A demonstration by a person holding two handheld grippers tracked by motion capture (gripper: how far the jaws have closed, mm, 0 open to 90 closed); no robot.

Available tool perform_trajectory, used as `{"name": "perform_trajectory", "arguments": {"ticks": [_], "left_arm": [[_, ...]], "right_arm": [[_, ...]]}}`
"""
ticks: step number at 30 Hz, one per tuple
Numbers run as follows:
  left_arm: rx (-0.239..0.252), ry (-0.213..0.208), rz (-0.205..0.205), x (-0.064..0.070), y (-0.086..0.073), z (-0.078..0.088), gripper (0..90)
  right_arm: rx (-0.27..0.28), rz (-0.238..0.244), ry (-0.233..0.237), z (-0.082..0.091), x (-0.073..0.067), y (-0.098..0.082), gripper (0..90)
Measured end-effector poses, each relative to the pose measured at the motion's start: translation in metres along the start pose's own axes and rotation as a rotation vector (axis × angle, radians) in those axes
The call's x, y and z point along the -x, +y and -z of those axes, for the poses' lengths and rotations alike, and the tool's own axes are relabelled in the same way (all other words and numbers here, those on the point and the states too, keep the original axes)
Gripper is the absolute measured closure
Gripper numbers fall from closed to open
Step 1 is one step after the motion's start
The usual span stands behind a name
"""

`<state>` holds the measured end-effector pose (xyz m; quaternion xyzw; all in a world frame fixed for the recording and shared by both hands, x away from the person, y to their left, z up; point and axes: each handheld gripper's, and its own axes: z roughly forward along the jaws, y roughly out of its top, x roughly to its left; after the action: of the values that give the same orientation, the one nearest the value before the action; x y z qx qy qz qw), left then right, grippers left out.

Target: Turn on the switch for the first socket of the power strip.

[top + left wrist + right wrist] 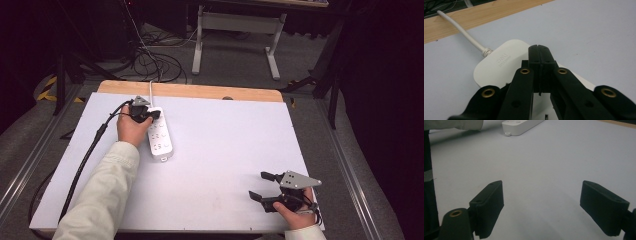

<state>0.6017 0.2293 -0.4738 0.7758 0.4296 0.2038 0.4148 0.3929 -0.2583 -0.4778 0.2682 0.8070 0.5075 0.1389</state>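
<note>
- Two hands are seen from above: the right gripper [263,186] is held with jaws spread, well apart from the white power strip [160,137]; the left gripper [148,115] is set on its far end.
- Pressed-together jaws of the left gripper [539,47] are seen over the strip [501,63].
- Spread jaws of the right gripper [541,197] are seen, the strip [520,126] far ahead.

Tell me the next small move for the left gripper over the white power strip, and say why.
Probably press the left gripper straight down a little. Its jaws are shut with nothing between them, and their tips sit over the cord end of the white plastic power strip, likely aimed at a switch there, though none is visible. The right gripper rests open, well apart on the pale grey table mat.
</note>
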Motion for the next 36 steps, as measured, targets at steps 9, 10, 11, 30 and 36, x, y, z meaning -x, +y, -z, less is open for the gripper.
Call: {"name": "perform_trajectory", "arguments": {"ticks": [9,10,11,30,36], "left_arm": [[-0.003,0.019,-0.009,0.004,0.0,-0.001,90.0],[-0.004,0.022,-0.005,0.004,0.0,-0.001,90.0],[-0.003,0.021,-0.005,0.003,-0.001,-0.001,90.0],[-0.028,0.083,-0.023,0.012,0.002,-0.002,90.0],[-0.034,0.088,-0.023,0.013,0.002,-0.002,90.0]], "right_arm": [[0.004,-0.002,0.004,0.001,0.0,0.0,19.8],[0.005,-0.002,0.004,0.001,0.0,0.0,19.8],[0.004,-0.002,0.003,0.001,0.0,0.0,19.8],[0.009,-0.008,0.005,0.002,-0.002,0.0,19.6],[0.01,-0.009,0.004,0.003,-0.001,0.0,19.6]]}}
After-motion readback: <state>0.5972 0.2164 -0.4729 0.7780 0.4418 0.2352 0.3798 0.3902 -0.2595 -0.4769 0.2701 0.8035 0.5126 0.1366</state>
